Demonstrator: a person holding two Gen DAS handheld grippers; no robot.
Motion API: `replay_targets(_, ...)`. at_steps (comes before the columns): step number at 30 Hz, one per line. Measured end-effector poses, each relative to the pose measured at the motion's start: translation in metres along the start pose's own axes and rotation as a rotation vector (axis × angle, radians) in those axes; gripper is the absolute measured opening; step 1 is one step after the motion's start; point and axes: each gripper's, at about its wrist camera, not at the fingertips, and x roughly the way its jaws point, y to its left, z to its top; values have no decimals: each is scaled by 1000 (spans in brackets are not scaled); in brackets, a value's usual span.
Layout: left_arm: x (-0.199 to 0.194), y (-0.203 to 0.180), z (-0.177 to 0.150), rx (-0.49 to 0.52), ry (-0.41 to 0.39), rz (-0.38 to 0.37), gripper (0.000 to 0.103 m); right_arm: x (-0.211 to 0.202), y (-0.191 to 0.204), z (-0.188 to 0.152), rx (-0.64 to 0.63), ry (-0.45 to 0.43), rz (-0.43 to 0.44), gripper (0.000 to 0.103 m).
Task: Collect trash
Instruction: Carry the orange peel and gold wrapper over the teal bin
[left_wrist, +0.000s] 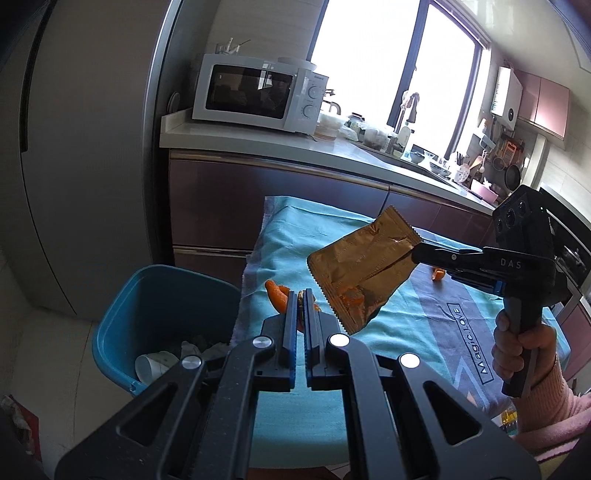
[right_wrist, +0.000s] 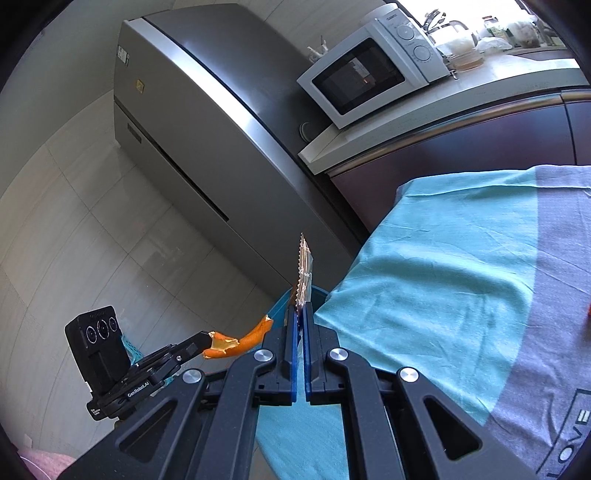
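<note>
In the left wrist view my left gripper (left_wrist: 301, 297) is shut on a curled orange peel (left_wrist: 277, 295), held above the table's left edge beside the blue bin (left_wrist: 122, 325). From the right, my right gripper (left_wrist: 416, 254) is shut on one corner of a brown foil wrapper (left_wrist: 362, 273), which hangs above the teal cloth (left_wrist: 406, 325). In the right wrist view the wrapper (right_wrist: 304, 271) stands edge-on between the shut fingers of the right gripper (right_wrist: 300, 309). The left gripper (right_wrist: 206, 342) shows at lower left with the peel (right_wrist: 243, 339) in its tips.
The bin holds a white cup (left_wrist: 153, 363) and crumpled paper. Another bit of orange peel (left_wrist: 439, 274) lies on the cloth behind the right gripper. A counter with a microwave (left_wrist: 258, 94) runs behind the table, and a grey fridge (right_wrist: 192, 122) stands at left.
</note>
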Motion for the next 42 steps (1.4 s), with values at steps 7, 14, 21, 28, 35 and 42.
replay_targets(7,-1,23,5,-30,-7,39,4,17,13,2,-26,30,27,2)
replay_targets(14,2,39,5,-55,-3,76,4,36,26,5,-51,60,41,2)
replay_targets(21,7,55,1,-81,8,101,4,55,34,8,-60,89,46,2)
replay_targets(28,16,66,0,-100,20,122,3,72,37,9,-66,117,40,2)
replay_targets(35,29,76,-2,-126,42,137,3,86,37,10,-63,143,27,2)
replay_targets(42,42,82,-5,-136,64,149,4,102,36,8,-61,171,13,2)
